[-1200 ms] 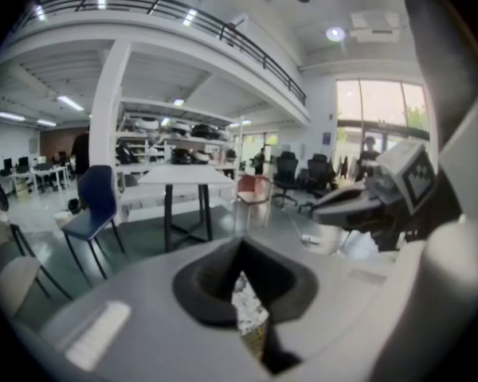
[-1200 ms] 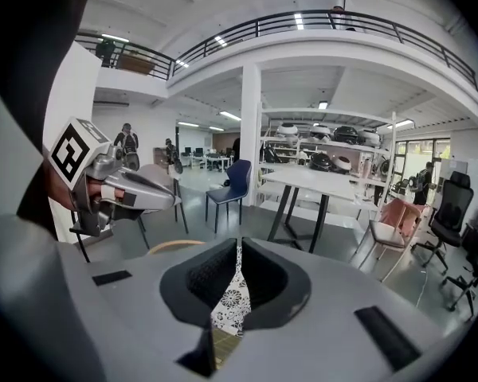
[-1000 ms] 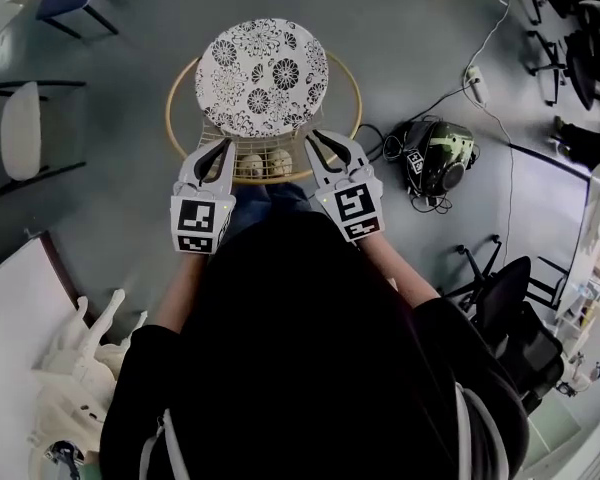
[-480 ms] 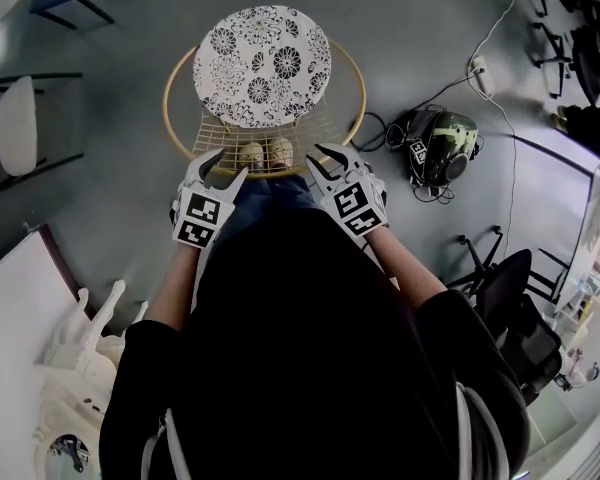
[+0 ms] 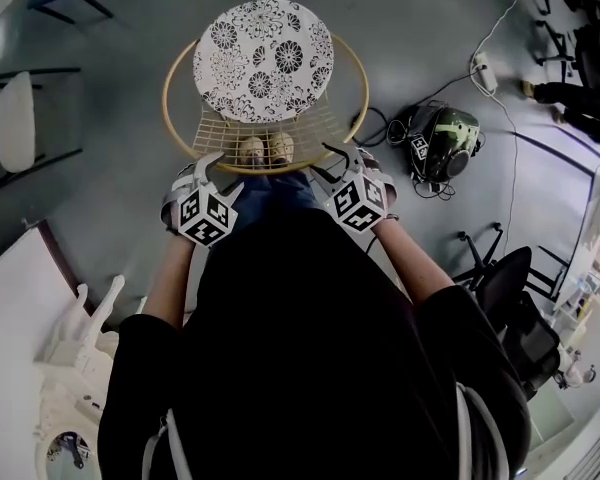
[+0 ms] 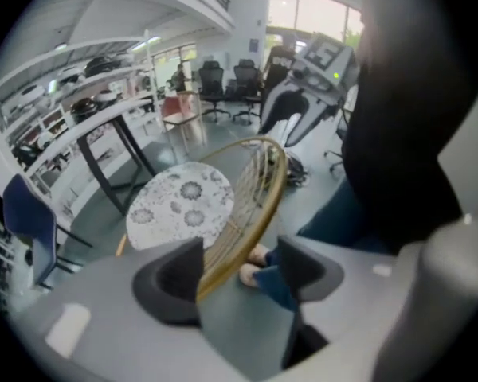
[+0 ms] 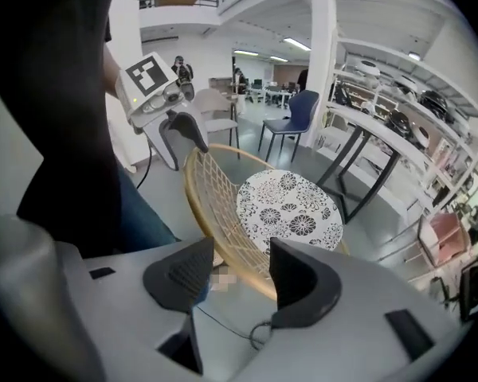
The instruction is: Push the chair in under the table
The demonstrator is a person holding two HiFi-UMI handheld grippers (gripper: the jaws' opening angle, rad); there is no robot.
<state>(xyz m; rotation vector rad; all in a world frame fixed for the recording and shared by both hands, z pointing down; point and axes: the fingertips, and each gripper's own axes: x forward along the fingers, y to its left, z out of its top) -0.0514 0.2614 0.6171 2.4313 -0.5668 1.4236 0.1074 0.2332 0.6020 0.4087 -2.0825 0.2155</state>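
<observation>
A rattan chair with a round flower-patterned cushion [image 5: 265, 60] stands on the floor just in front of me. Its golden back rim [image 5: 265, 169] runs between both pairs of jaws. My left gripper [image 5: 218, 175] straddles the rim [image 6: 251, 213], its jaws opening and the rim close against the left pad. My right gripper [image 5: 332, 161] straddles the rim [image 7: 223, 229] further right, its jaws opening too, with gaps on both sides. A white table with black legs [image 7: 362, 138] stands beyond the chair, also seen in the left gripper view [image 6: 103, 126].
A green and black bag [image 5: 440, 143] with cables lies on the floor to the right. Black office chairs [image 5: 510, 298] stand further right. A white-seated chair [image 5: 20, 128] is at the left. A white tabletop [image 5: 10, 318] holds white figures at lower left.
Both grippers have come down and toward me, from above the cushion's near edge to the chair's back rim. Their jaws, shut a second ago, have opened around the rim.
</observation>
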